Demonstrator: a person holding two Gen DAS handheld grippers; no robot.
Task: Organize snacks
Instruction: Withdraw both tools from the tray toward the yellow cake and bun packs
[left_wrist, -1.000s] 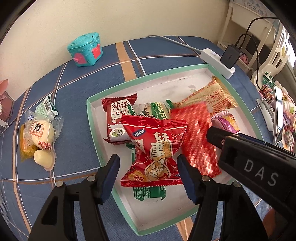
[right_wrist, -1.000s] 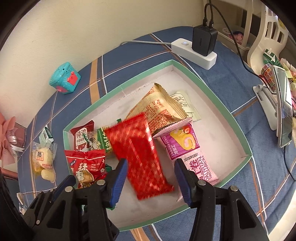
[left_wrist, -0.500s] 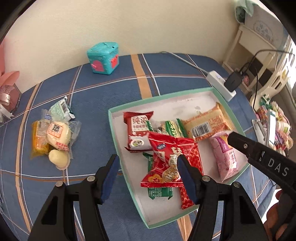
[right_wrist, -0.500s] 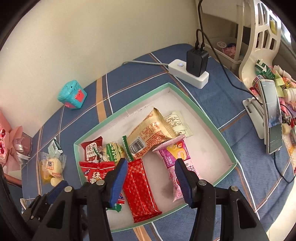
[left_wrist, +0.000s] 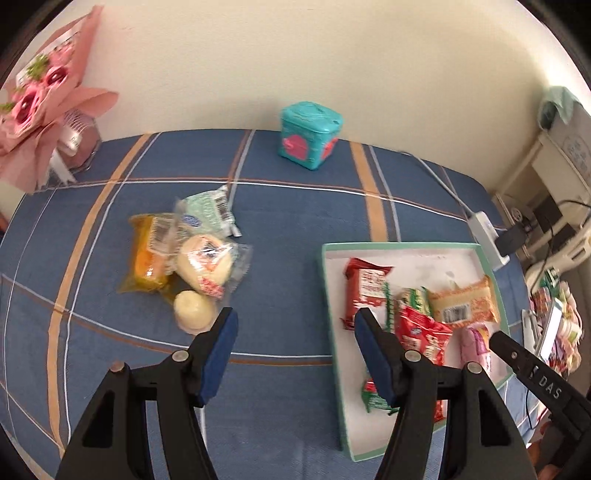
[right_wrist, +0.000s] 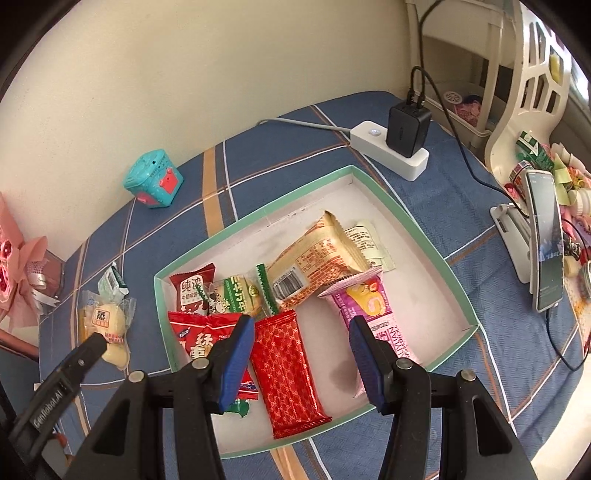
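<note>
While both pairs of tongs are standing apart with nothing between their blue pads, the left tongs (left_wrist: 293, 354) are hovering over the blue plaid cloth covering the surface (left_wrist: 295, 221), between the loose snacks and the box. The right tongs (right_wrist: 301, 356) are hanging above the near end of the shallow white cardboard box with a mint-green rim (right_wrist: 417, 236), directly over the glossy red patterned bar wrapper (right_wrist: 288, 373), which is lying flat inside the box.

Beside that bar, a pink and purple cake packet (right_wrist: 373, 317) is lying on one side and a red crinkled bag with white characters (right_wrist: 201, 336) on the other. Further in, a small dark-red biscuit packet (right_wrist: 190, 286), a green and yellow wrapper (right_wrist: 240, 293) and an orange-printed cream packet with a barcode (right_wrist: 317, 262) are overlapping one another.

Outside the box, to its left in the left wrist view, a small cluster is sitting on the cloth: a clear-wrapped pale round bun with a red label (left_wrist: 207, 264), a smaller pale bun (left_wrist: 194, 308) just beside it, a clear orange-yellow packet (left_wrist: 147, 254) and a pale green sachet (left_wrist: 207, 212), all touching or overlapping.

Near the wall, a turquoise cube-shaped tin with pink panels (left_wrist: 309, 134) is standing well apart from the snacks. A white power strip carrying a black charger (right_wrist: 395, 147) is lying beyond the box's far corner.
</note>
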